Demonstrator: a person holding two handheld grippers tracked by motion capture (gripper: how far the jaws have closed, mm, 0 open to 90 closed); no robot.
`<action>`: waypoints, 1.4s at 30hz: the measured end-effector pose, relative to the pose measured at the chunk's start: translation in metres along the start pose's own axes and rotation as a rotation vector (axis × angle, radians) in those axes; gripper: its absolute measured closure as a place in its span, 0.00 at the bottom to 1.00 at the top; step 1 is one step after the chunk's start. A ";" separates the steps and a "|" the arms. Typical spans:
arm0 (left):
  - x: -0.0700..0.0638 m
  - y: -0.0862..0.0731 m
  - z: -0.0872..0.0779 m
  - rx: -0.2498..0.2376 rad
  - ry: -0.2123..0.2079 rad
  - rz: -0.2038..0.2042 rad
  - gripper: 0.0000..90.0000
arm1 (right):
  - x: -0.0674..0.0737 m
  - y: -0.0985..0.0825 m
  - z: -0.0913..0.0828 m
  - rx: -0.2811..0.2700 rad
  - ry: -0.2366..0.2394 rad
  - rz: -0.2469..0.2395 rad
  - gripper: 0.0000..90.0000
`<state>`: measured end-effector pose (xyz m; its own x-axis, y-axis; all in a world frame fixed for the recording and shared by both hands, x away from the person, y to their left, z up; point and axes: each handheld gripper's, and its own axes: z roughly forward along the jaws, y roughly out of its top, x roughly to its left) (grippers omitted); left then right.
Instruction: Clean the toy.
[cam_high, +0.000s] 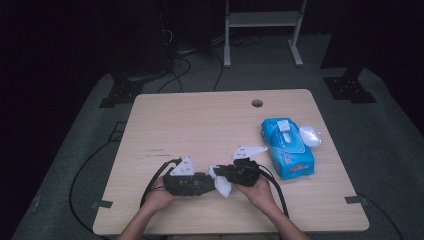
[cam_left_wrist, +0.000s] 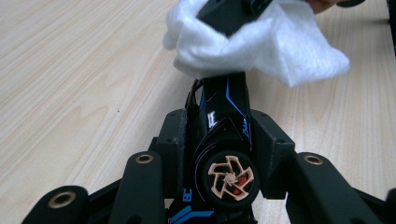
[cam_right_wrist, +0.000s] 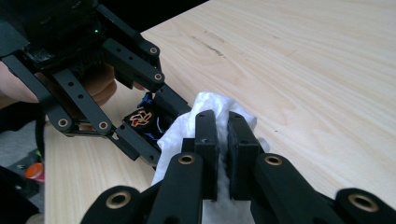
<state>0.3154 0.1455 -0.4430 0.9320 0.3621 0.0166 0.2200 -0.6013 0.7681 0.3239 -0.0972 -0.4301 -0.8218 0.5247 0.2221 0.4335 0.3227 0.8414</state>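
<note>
- Where the two hands meet near the table's front edge, the high view shows a crumpled white wipe (cam_high: 222, 185) between the left gripper (cam_high: 209, 181) and the right gripper (cam_high: 218, 172).
- In the left gripper view, the jaws are clamped on a black toy car (cam_left_wrist: 224, 135) with blue lines and a copper wheel; the wipe covers its far end.
- In the right gripper view, the jaws pinch the wipe against the car.

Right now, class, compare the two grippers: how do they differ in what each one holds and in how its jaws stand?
The left gripper clamps a black toy car; the right gripper pinches a white wipe. The left gripper's jaws stand apart around the car's body; the right gripper's are nearly together on thin cloth. Both are black and held low over the wooden table.
</note>
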 end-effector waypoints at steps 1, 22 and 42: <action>0.000 0.000 0.000 0.004 -0.003 -0.002 0.67 | -0.001 0.000 -0.003 -0.001 -0.006 -0.003 0.93; -0.001 0.015 0.013 0.095 0.032 0.037 0.63 | -0.007 -0.006 -0.013 0.006 -0.045 -0.021 0.93; 0.006 0.002 -0.011 0.129 0.067 0.000 0.66 | -0.026 -0.013 -0.032 0.010 -0.118 0.014 0.93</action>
<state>0.3180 0.1544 -0.4348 0.9117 0.4060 0.0628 0.2588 -0.6864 0.6796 0.3282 -0.1406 -0.4305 -0.7667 0.6180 0.1739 0.4488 0.3222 0.8335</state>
